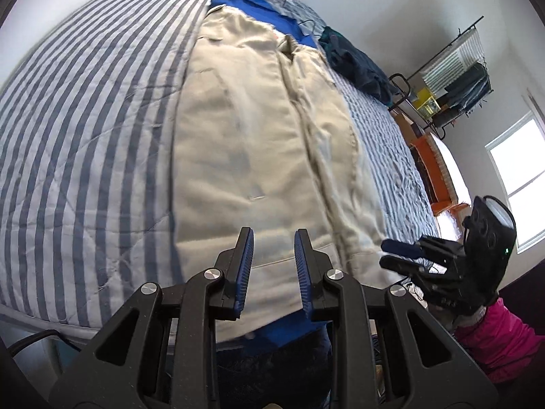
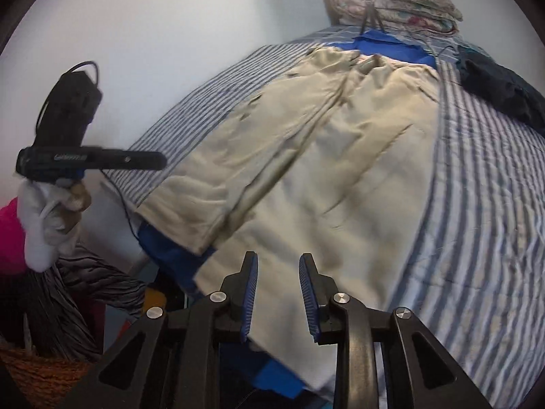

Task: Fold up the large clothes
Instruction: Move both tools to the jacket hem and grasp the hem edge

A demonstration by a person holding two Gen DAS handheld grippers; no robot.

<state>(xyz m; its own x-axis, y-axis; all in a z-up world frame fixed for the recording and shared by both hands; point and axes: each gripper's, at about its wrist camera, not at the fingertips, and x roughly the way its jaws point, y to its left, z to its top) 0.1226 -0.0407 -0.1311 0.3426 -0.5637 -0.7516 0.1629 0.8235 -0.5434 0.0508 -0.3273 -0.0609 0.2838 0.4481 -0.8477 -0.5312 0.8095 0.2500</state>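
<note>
Beige trousers (image 1: 259, 143) lie lengthwise down the middle of the striped bed (image 1: 85, 119), over a blue garment (image 1: 269, 10).
One leg seems laid partly over the other; the crosswise folds look still to do. Left gripper (image 1: 274, 266) and right gripper (image 2: 277, 286) hover above the hems at the bed's near edge, fingers narrowly parted, holding nothing.

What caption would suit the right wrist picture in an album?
Open right gripper hovering over beige trousers spread on a striped bedspread, blue cloth underneath.
</note>
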